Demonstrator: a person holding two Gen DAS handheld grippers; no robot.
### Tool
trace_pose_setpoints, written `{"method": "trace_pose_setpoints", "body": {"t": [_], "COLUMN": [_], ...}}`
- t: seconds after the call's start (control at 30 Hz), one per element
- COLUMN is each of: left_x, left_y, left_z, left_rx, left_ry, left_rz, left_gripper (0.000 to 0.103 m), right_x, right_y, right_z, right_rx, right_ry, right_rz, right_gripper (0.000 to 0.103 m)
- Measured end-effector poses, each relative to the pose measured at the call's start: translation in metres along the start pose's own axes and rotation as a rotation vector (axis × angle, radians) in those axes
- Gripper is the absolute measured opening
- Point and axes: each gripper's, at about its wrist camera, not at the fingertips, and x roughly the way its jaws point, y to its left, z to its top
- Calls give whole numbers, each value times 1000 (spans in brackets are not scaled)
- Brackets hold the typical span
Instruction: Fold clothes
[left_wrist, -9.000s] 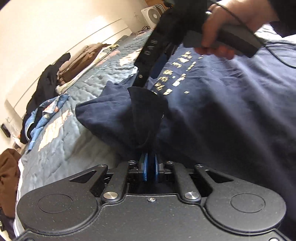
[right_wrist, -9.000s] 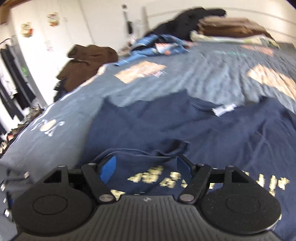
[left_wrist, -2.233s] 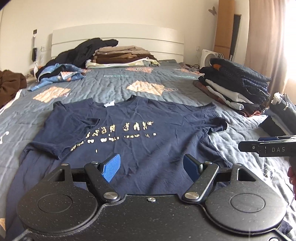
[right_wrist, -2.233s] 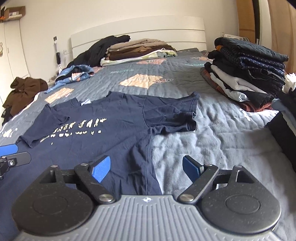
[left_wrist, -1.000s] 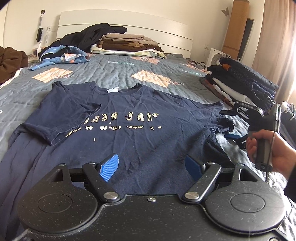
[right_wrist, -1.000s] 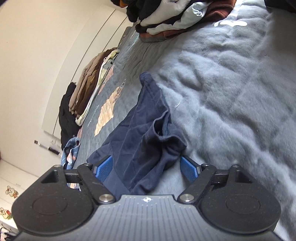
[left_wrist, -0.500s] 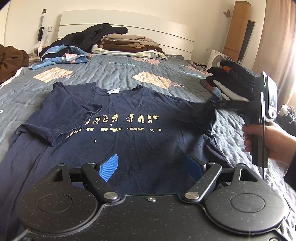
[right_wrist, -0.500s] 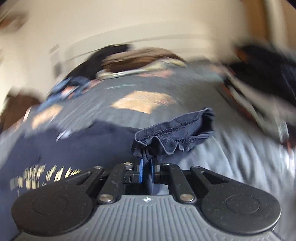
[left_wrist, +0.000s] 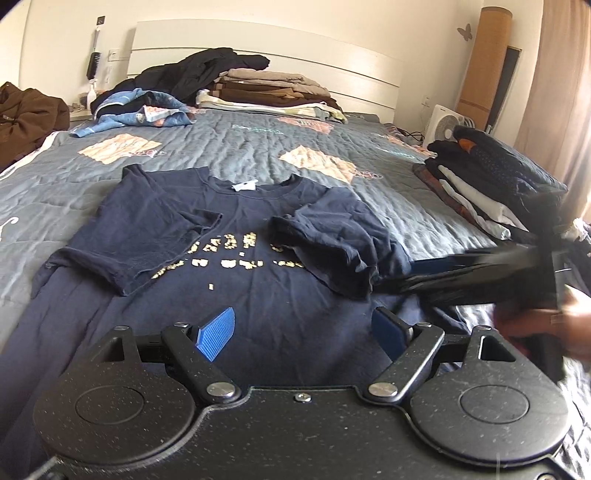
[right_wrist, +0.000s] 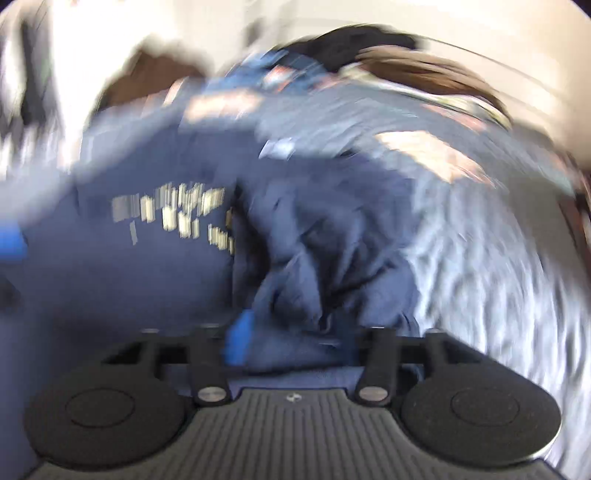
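1. A navy short-sleeved T-shirt with gold lettering (left_wrist: 251, 280) lies flat in the middle of the grey-blue quilted bedspread (left_wrist: 236, 147), both sleeves folded inward onto its chest.
2. The left gripper (left_wrist: 304, 328) hovers over the shirt's lower edge, blue pads spread wide, holding nothing.
3. The right gripper (right_wrist: 295, 332), heavily blurred, sits at the rumpled right sleeve (left_wrist: 332, 236); its jaws look parted.
4. Bare quilt lies beyond the collar; a stack of folded dark clothes (left_wrist: 491, 177) crowds the right edge.

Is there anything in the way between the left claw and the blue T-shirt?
Nothing visible is in the way. The left claw hangs open right over the navy T-shirt, which lies flat on the bed. Both sleeves lie folded onto the shirt's chest.
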Motion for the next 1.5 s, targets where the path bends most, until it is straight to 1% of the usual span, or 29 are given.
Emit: {"method": "trace_pose_setpoints", "body": {"t": [0.07,0.13,0.17,0.23,0.27,0.3,0.33,0.4,0.47,0.53,0.57,0.6,0.63,0.7,0.73,0.83,0.87,0.97,1.0,1.03,1.07,1.1,1.2,1.27,1.33,1.47,1.5], "left_x": [-2,-4,-4,-4,5,15,25,45,66,86,96,106,119,136,143,157,162,173,176,179,178,176,171,160,149,132,129], "left_y": [3,5,6,7,5,3,1,-3,-8,-12,-14,-17,-22,-35,-43,-58,-62,-72,-75,-78,-78,-78,-77,-69,-61,-45,-43], "left_z": [0,-2,-3,-5,-3,0,2,8,14,19,22,25,23,9,0,-34,-42,-43,-41,-39,-38,-36,-33,-33,-34,-42,-45], "left_rx": [11,53,90,169,228,291,354,480,606,732,795,858,932,1127,1233,1546,1613,1660,1664,1669,1666,1663,1650,1642,1650,1695,1705], "left_ry": [-12,-32,-47,-77,-84,-90,-95,-106,-117,-128,-134,-139,-139,-162,-189,-280,-297,-305,-297,-276,-252,-228,-155,-137,-102,-46,-54], "left_rz": [10,23,27,34,31,26,22,13,4,-5,-10,-14,-11,-14,-19,-26,-36,-73,-83,-95,-106,-117,-150,-160,-169,-167,-156], "left_gripper": [81,81,81,81,81,81,80,80,78,71,69,64,63,63,64,64,64,62,56,37,24,17,15,15,15,16,18], "right_x": [-26,-51,-62,-70,-75,-79,-76,-62,-52,-50,-50,-51,-51,-52,-53,-52,-52,-49,-48,-48,-48,-49,-49,-47,-46,-46,-47], "right_y": [-3,-4,-4,-9,-11,-14,-15,-16,-15,-16,-17,-18,-19,-21,-22,-36,-40,-46,-46,-47,-46,-45,-43,-44,-45,-48,-48], "right_z": [-8,-21,-27,-38,-44,-49,-52,-50,-45,-42,-43,-43,-44,-44,-45,-49,-51,-55,-56,-56,-56,-56,-56,-57,-59,-58,-58], "right_rx": [132,226,272,338,371,404,392,382,406,421,411,401,390,369,359,390,399,414,415,416,412,409,402,408,412,430,431], "right_ry": [-74,-135,-164,-189,-201,-212,-217,-195,-183,-201,-206,-210,-214,-222,-227,-218,-214,-191,-184,-178,-178,-181,-184,-173,-161,-162,-164], "right_rz": [24,1,-11,16,30,44,49,3,2,35,26,16,6,-13,-23,-48,-53,-59,-59,-58,-53,-48,-34,-31,-35,-34,-33], "right_gripper": [64,65,66,68,70,71,71,72,72,72,72,72,72,74,74,75,75,76,76,76,76,76,77,77,77,77,77]}}
